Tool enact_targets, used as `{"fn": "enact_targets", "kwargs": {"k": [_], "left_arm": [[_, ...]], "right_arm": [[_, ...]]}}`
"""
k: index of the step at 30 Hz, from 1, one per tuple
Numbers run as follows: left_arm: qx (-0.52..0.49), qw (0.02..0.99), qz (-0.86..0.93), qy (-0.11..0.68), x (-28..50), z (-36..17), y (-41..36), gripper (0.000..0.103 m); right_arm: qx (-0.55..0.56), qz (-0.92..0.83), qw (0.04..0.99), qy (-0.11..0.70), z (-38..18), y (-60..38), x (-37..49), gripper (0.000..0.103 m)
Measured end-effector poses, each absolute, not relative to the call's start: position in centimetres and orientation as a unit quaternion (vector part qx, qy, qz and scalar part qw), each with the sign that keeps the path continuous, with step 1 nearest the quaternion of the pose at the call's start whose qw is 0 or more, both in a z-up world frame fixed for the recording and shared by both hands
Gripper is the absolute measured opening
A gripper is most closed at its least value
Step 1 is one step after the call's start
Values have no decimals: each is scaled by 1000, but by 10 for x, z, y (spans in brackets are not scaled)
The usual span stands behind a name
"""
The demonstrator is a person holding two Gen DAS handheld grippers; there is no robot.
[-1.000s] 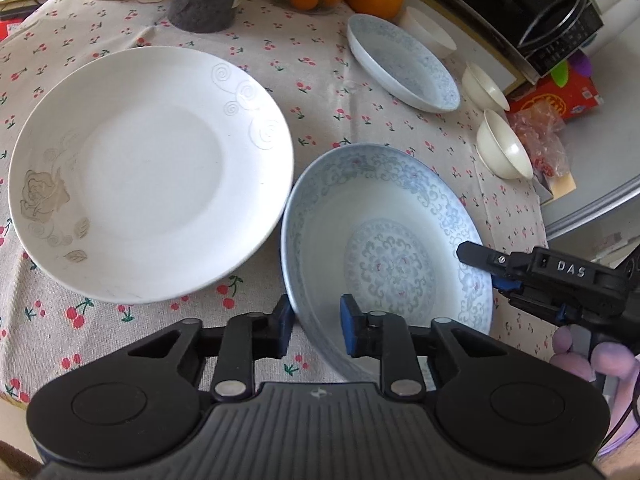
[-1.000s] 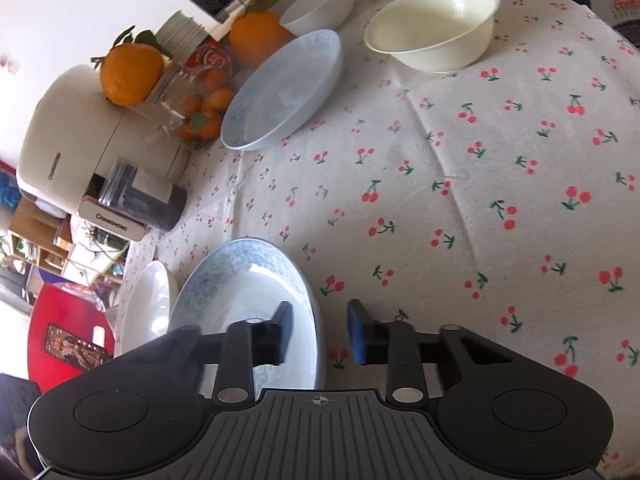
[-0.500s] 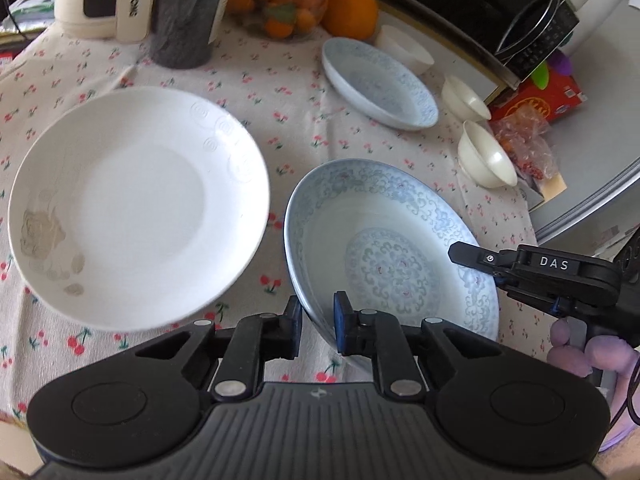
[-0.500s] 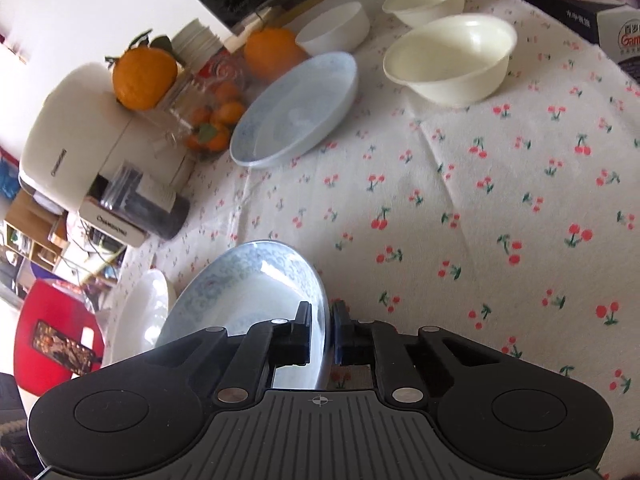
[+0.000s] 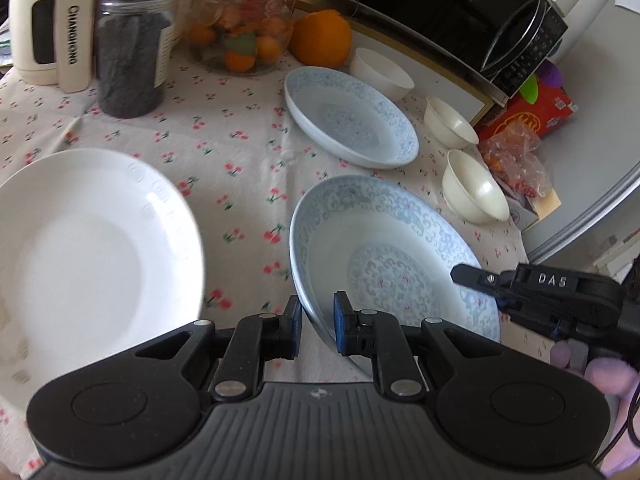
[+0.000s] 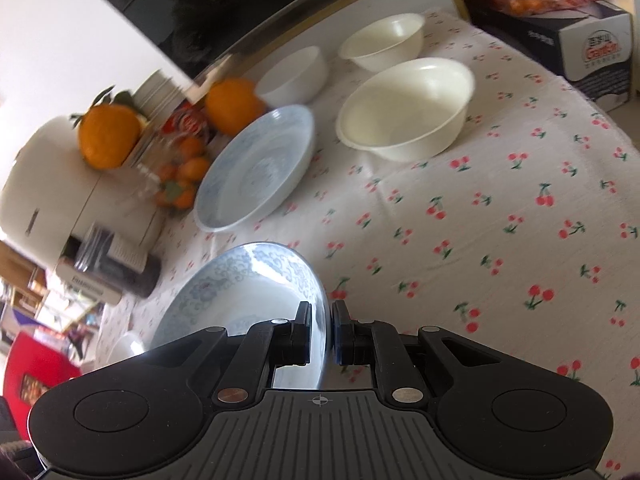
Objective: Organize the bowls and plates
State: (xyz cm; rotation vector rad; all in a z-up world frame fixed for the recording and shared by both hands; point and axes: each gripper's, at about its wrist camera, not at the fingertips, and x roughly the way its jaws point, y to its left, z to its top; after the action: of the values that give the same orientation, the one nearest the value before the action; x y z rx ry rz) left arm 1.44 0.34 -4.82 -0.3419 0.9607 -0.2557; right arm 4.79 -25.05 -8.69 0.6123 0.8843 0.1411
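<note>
Both grippers held one blue-patterned plate (image 5: 394, 256), tilted above the cherry-print tablecloth (image 5: 240, 136). The left gripper (image 5: 317, 322) had its jaws narrowed onto the plate's rim at 6 o'clock. The right gripper (image 6: 321, 330) clamped the rim at about 4 o'clock. A second patterned plate (image 5: 348, 118) lay toward 12 o'clock, a white plate (image 5: 88, 248) at 9 o'clock, and cream bowls (image 5: 474, 186) at 2 o'clock.

The left gripper (image 5: 317, 324) is matte black plastic: a ribbed central housing with a small crosshair mark, two rounded lobes with shallow round discs, silver pivot screws, angular linkage arms and blue pads on its fingertips (image 5: 341, 322). The right gripper (image 6: 321, 332) looks identical; seen from the left wrist, its side carries raised "DAS" lettering
</note>
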Motion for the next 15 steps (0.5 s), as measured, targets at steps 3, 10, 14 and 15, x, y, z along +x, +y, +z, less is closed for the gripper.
{"fn": "enact_targets", "kwargs": {"k": [3, 10, 14, 15], "left_arm": [[-154, 872, -125, 448, 21, -48, -3, 14], [-145, 879, -129, 436, 30, -50, -9, 14], [-133, 880, -125, 438, 34, -53, -13, 14], [-128, 881, -122, 439, 34, -54, -14, 14]], "right_arm": [[298, 51, 857, 417, -91, -255, 51, 12], [299, 29, 859, 415, -99, -258, 52, 12], [298, 22, 858, 417, -104, -257, 53, 12], [295, 22, 860, 416, -103, -256, 52, 12]]}}
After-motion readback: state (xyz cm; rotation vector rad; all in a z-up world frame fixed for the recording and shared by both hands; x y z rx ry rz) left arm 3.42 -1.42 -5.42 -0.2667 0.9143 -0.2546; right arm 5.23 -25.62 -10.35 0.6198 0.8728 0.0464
